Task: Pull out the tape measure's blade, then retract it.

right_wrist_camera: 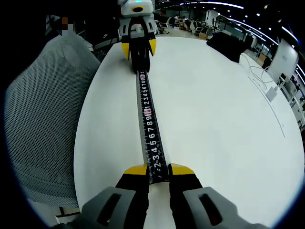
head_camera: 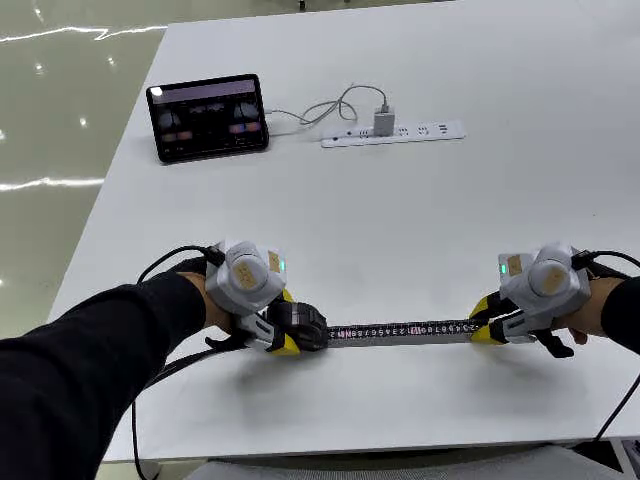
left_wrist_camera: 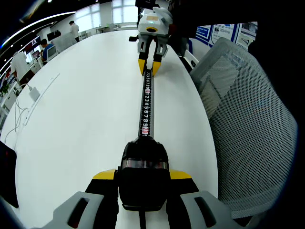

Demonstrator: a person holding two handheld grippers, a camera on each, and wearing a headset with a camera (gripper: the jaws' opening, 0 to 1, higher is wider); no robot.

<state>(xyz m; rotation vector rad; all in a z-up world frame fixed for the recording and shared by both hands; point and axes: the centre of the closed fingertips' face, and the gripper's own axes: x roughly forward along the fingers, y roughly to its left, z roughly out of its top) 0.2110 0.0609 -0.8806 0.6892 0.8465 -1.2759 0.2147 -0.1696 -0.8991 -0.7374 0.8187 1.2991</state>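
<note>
Counter (head_camera: 400,230), white, glossy floor (head_camera: 60,120) beside; tape measure (head_camera: 306,324) clamped in left gripper (head_camera: 288,336) fingers, blade (head_camera: 400,331) tip pinched by right gripper (head_camera: 484,327).

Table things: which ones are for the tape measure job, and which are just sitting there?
For the job: tape measure case, blade, left hand-held gripper, right hand-held gripper.
Just sitting there: tablet, power strip, charger, cable.

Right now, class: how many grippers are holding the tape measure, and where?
2. The left gripper clamps the black case; the right gripper pinches the blade at its low-number end.
</note>
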